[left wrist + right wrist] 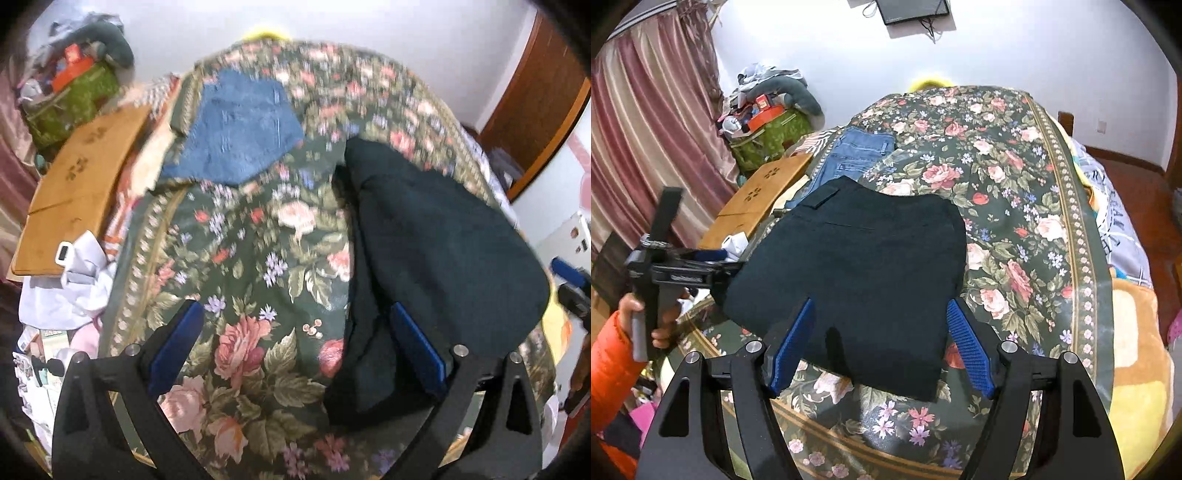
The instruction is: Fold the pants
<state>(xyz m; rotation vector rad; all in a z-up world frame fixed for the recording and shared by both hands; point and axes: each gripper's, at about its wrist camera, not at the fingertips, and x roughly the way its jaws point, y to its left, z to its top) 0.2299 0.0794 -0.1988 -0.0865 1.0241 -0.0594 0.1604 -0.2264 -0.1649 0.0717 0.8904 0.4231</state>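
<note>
The dark folded pants [857, 266] lie flat on the floral bedspread [1015, 206]. In the left wrist view the dark pants [436, 236] are on the right, somewhat blurred. My right gripper [881, 343] hangs open over their near edge, its blue pads to either side and not pressing the cloth. My left gripper [295, 332] is also open, mostly over bare bedspread, its right finger above the pants' left edge. From the right wrist view, the left gripper [683, 262] sits at the pants' left side, held by a hand with an orange sleeve [613, 362].
Folded blue jeans [236, 133] lie at the far left of the bed. A wooden board [85, 184], a white cloth [74, 280] and a cluttered green bag [768, 140] stand beside the bed on the left. Pink curtains [646, 129] hang behind. Blankets [1137, 332] pile at the right.
</note>
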